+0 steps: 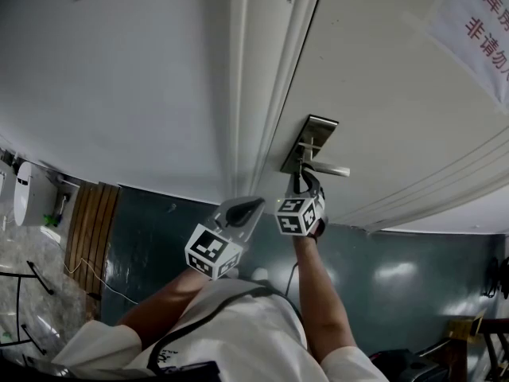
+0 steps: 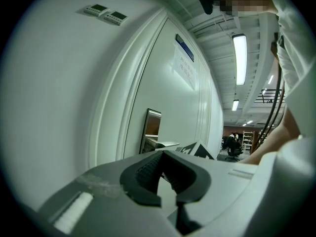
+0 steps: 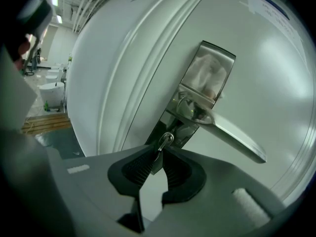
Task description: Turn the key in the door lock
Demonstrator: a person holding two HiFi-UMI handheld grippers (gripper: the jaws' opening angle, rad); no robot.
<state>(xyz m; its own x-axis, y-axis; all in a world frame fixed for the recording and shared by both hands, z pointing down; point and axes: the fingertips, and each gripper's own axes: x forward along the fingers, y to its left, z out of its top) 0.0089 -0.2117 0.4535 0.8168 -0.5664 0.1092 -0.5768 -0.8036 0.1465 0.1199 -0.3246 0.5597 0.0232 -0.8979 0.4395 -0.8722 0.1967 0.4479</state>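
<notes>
Here, at a white door (image 1: 382, 94) set in a pale wall (image 1: 119, 70), a person works the lock with a handheld gripper in each hand. A paper notice (image 1: 477, 22) with red characters hangs higher up the door.

On the door's edge sits a brushed steel lock plate (image 3: 205, 78), its lever handle (image 3: 237, 135) sticking out to the side and left untouched. The right gripper (image 3: 160, 151) is pushed up under the lever, its ribbed fingers clamped on the head of the key (image 3: 166, 140). The left gripper (image 2: 162, 157) hangs just beside it, clear of the door, fingers drawn together on nothing.

The key stands in the lock low on the plate, below the lever. It is a small bright metal key. Only its looped head shows between the pads, and that head sits canted rather than square to the plate.

Inserting and gripping look done, and the turn appears to be under way. Whether the lock has thrown cannot be told from here. What seems left is to finish the twist and let the key go.
</notes>
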